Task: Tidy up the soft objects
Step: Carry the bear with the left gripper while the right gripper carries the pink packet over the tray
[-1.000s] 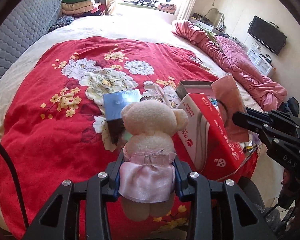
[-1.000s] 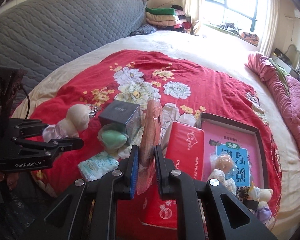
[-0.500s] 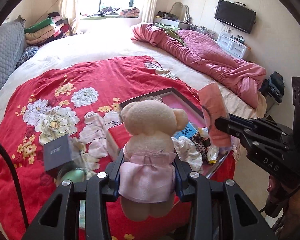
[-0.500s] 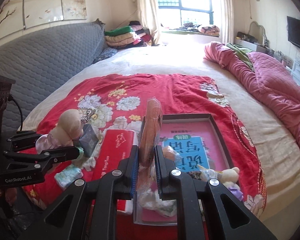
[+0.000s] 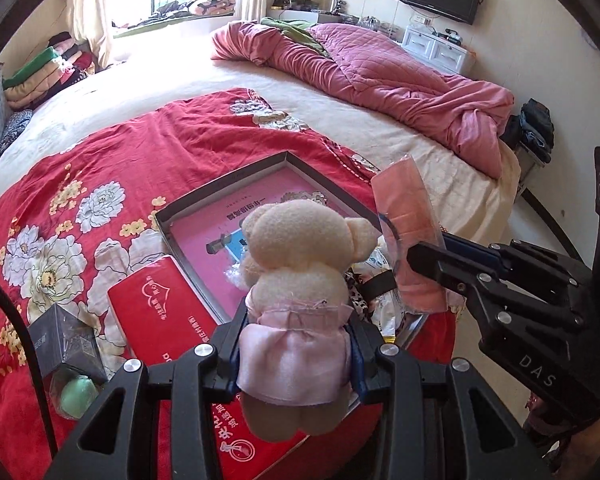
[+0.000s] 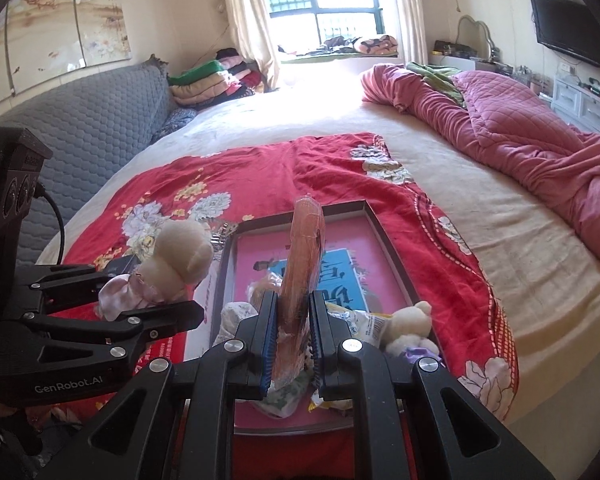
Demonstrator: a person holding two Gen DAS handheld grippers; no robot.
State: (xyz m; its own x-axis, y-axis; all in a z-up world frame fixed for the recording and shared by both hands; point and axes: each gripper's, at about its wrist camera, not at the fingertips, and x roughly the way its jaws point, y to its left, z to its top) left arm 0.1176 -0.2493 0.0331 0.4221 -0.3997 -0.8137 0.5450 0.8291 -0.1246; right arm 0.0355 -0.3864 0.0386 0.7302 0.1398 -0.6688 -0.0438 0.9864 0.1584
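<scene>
A cream teddy bear [image 5: 300, 264] in a pink dress is clamped at the waist by my left gripper [image 5: 294, 336], which is shut on it. It hangs above the near corner of a dark-rimmed tray [image 5: 228, 184] with a pink printed bottom. My right gripper [image 6: 293, 320] is shut on a pink-orange packet [image 6: 302, 248] in clear wrap, held upright over the same tray [image 6: 384, 232]. Each gripper shows in the other's view: the right gripper [image 5: 432, 256] with its packet [image 5: 404, 216], the left gripper [image 6: 156, 292] with the bear [image 6: 180, 256]. A second small bear [image 6: 410, 324] and several wrapped items lie in the tray.
All this lies on a red flowered blanket [image 5: 100, 168] on a large bed. Left of the tray are a red tissue pack [image 5: 160, 308], a dark box [image 5: 66, 340] and a green soft ball [image 5: 76, 396]. A pink quilt [image 5: 400, 80] is bunched at the right, a grey headboard [image 6: 92, 120] at the left.
Both grippers have swung to the right, from above the dark box and red pack to above the tray. The bear and the packet stay gripped as before.
</scene>
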